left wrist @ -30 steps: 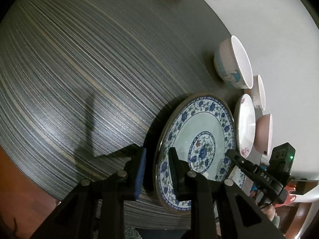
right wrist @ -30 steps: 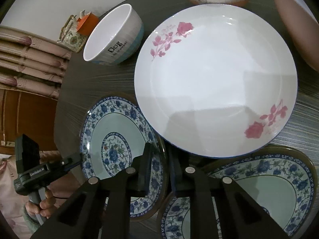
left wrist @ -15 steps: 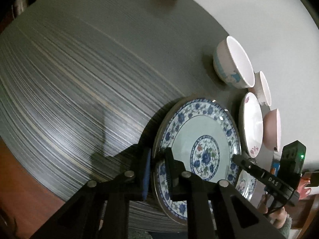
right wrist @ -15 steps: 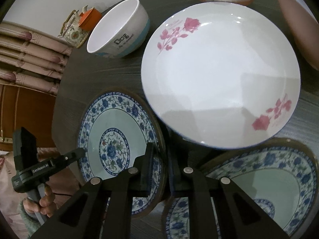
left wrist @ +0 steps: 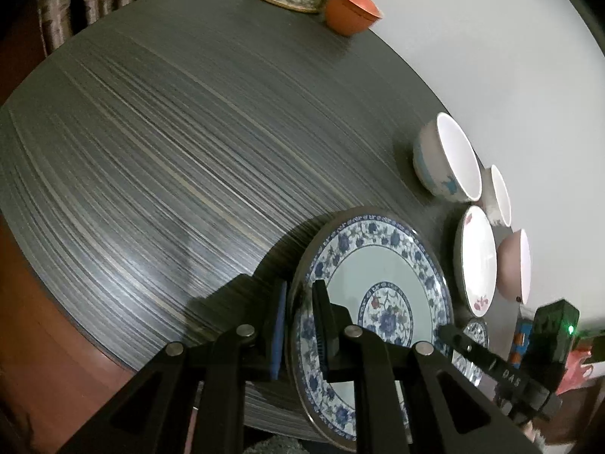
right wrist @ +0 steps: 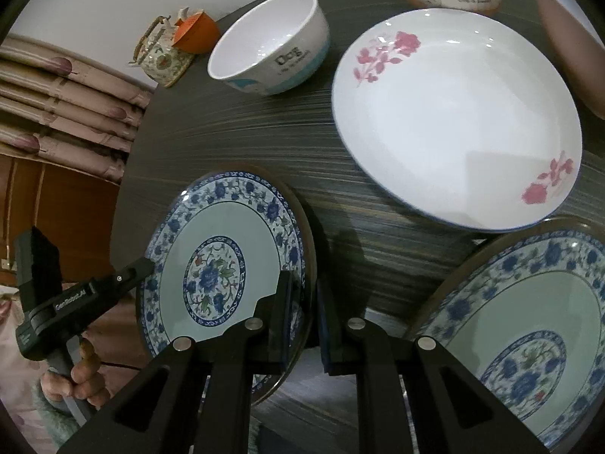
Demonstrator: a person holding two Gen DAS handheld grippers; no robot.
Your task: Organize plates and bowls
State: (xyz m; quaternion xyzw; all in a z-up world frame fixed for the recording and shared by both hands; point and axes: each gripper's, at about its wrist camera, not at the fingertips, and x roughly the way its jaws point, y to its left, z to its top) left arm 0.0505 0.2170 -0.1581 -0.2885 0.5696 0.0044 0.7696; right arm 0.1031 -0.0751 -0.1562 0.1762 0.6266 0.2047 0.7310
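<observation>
Both hand-held grippers have lifted the blue-patterned plate (left wrist: 382, 283).

A home dining room: a round dark wood-grain table (left wrist: 159, 143) stands against a plain white wall (left wrist: 491, 56), set with household crockery. At the table's far edge sit a floral teapot (right wrist: 162, 56) and an orange cup (left wrist: 349, 11), with pink curtains (right wrist: 64, 113) beyond.

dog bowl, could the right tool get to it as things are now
Probably not yet: the right tool is shut on the rim of the blue floral plate, which the left tool also grips. The path to the dog bowl itself looks free.
</observation>
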